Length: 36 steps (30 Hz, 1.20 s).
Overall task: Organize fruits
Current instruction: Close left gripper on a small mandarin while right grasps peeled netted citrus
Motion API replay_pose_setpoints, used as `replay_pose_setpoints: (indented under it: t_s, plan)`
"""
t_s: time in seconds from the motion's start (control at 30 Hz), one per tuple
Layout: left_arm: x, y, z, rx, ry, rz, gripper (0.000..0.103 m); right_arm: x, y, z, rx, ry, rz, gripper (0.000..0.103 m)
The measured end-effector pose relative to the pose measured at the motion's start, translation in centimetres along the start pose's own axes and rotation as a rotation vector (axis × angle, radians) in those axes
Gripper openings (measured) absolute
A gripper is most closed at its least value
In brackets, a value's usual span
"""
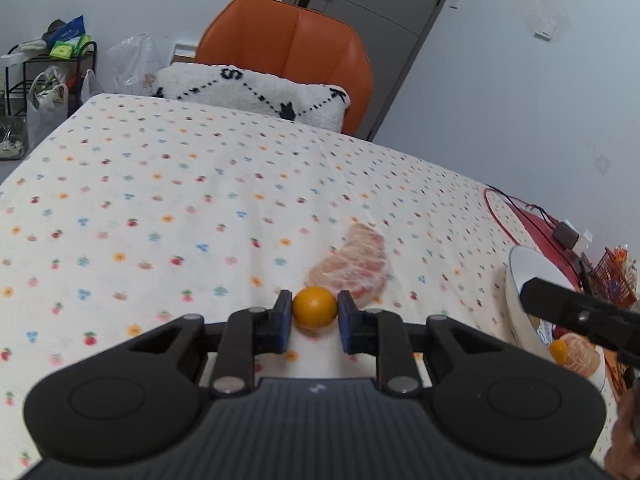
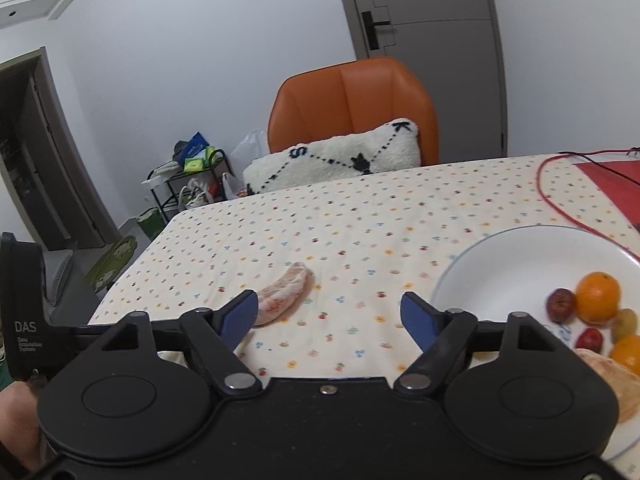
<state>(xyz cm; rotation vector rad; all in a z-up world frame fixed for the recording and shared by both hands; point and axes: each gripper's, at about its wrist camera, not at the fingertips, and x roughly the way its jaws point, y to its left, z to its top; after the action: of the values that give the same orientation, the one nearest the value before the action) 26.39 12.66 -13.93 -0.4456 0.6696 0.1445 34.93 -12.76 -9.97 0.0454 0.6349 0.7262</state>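
Orange and small, a round fruit (image 1: 315, 307) was seen from the left wrist pinched between the blue pads of the left gripper (image 1: 314, 316) just above the spotted tablecloth (image 1: 160, 200), probably for carrying to the white plate (image 1: 520, 276) on the right. A peeled pomelo segment (image 1: 352, 266) lay just behind it.

From the right wrist, the right gripper (image 2: 330, 312) was held open and empty, the segment beside its left finger, likely next. Other fruits (image 2: 596, 296) were already gathered on the plate.

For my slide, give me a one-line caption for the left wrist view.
Left claw shut on a small orange fruit, beside a peeled pomelo segment on the dotted tablecloth.
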Motion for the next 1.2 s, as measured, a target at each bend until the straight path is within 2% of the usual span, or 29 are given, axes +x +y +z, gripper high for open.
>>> replay_pose_setpoints:
  t_s: [0.23, 0.37, 0.9, 1.2]
  plan:
    - [-1.3, 1.6, 0.7, -0.015, -0.031, 0.024, 0.022, 2.4, 1.8, 0.1, -0.012, 0.038, 0.030, 0.064]
    - [-2.0, 2.5, 1.1, -0.023, -0.049, 0.039, 0.022, 3.9, 2.9, 0.3, -0.015, 0.063, 0.048, 0.060]
    - [-3.8, 6.2, 1.7, -0.064, -0.080, 0.078, 0.022, 8.4, 6.6, 0.1, -0.041, 0.132, 0.025, 0.059]
    - [-3.6, 7.6, 1.6, -0.085, -0.076, 0.093, 0.022, 10.3, 7.9, -0.1, -0.076, 0.130, -0.019, 0.068]
